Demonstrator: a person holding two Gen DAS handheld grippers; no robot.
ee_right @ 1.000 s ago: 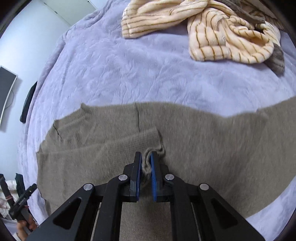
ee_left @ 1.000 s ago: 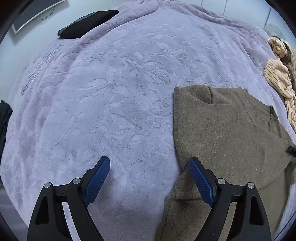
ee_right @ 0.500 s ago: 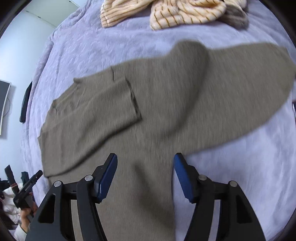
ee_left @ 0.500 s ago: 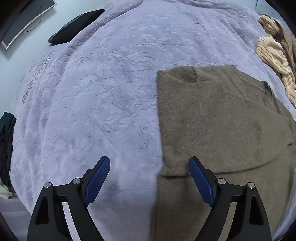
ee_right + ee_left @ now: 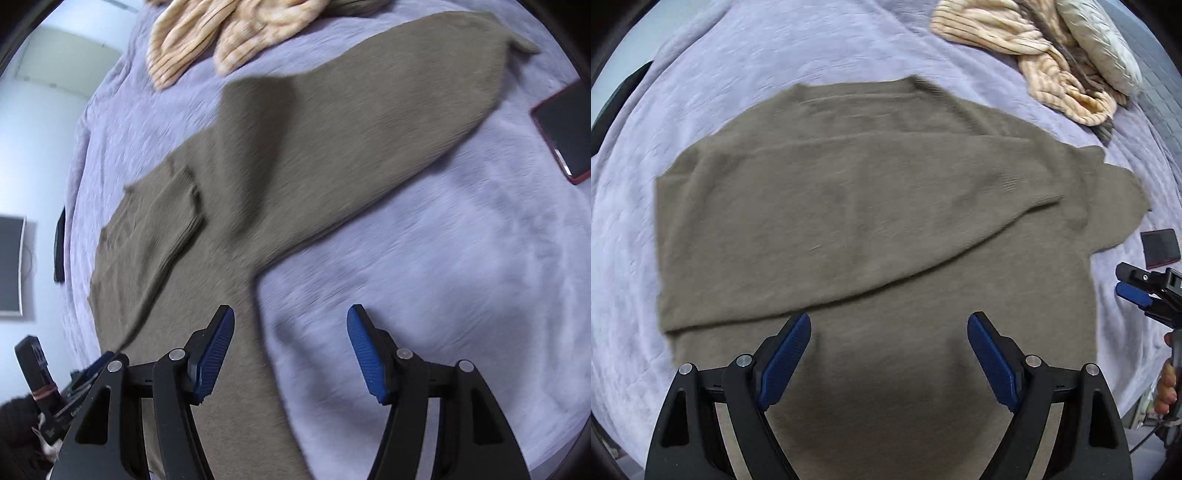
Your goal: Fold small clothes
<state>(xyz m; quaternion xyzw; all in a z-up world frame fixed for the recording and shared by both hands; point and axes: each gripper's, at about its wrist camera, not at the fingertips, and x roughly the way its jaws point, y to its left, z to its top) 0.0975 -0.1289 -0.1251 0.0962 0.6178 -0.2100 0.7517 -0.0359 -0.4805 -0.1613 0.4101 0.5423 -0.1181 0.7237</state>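
The olive-brown knitted sweater [image 5: 871,221] looks soft, limp (likely light); grip its outstretched sleeve cuff. Left gripper [image 5: 889,356] and right gripper [image 5: 290,349] gape empty.

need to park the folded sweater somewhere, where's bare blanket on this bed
Free: the lavender blanket between the brown sweater sleeve and the phone, and the stretch left of the sweater. Crowded: the far side, where the striped garment is heaped.
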